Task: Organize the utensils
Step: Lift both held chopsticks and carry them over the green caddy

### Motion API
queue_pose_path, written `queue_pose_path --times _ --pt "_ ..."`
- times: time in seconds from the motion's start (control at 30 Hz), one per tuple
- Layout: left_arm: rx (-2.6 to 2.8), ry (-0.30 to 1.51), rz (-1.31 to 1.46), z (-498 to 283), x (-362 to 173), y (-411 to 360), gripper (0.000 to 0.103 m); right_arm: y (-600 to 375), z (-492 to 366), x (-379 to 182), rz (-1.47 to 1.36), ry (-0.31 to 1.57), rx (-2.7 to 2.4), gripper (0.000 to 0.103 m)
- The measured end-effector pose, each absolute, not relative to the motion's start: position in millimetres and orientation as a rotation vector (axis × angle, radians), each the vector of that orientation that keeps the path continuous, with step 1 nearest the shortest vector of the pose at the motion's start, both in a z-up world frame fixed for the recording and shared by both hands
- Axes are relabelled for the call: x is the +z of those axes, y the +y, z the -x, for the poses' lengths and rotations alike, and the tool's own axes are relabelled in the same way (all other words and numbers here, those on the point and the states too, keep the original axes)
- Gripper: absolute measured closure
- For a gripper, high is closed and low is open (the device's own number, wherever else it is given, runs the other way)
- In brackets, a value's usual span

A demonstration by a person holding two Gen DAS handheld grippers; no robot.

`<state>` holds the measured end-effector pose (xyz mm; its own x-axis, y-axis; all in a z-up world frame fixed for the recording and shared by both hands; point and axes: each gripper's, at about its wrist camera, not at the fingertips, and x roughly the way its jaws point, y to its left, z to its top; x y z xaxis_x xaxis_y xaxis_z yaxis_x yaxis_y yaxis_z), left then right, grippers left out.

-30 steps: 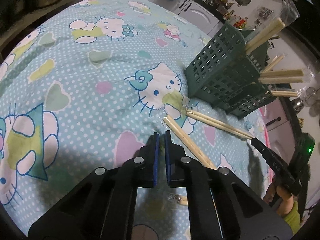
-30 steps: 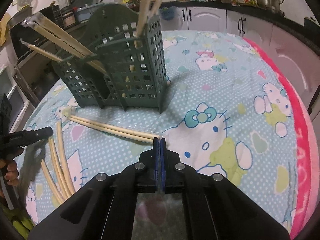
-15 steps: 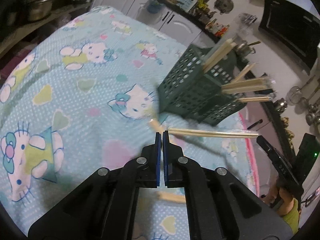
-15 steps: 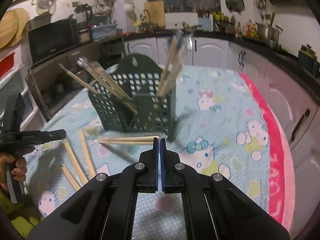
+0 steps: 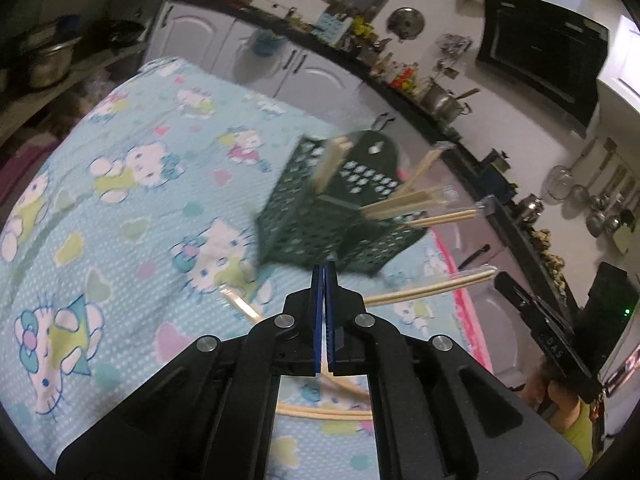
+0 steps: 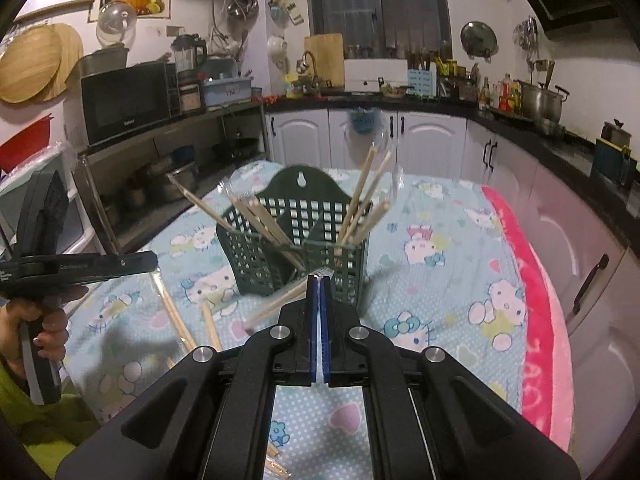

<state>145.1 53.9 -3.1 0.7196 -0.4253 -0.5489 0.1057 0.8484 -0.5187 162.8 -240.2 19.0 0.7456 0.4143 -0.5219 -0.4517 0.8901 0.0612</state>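
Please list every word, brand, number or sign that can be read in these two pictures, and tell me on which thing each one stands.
"DAS" on the right gripper's black body, seen from the left wrist.
White print on the left gripper's arm: too blurred to read.
Small logo on the microwave: too small to read.
Label on the blue tray: unreadable.
Pink blanket lettering: unreadable.

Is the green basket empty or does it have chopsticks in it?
Not empty. The green basket stands upright on the cloth with wooden chopsticks sticking out of both compartments. More chopsticks lie loose on the cloth beside it.
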Motion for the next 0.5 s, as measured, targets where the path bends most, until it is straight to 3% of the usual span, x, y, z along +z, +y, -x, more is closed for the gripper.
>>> queue_pose_path --times 0.5 --pt "-0.452 0.630 0.369 -151 62 -5 0.103 -249 -138 54 0.072 0.464 0.463 0.102"
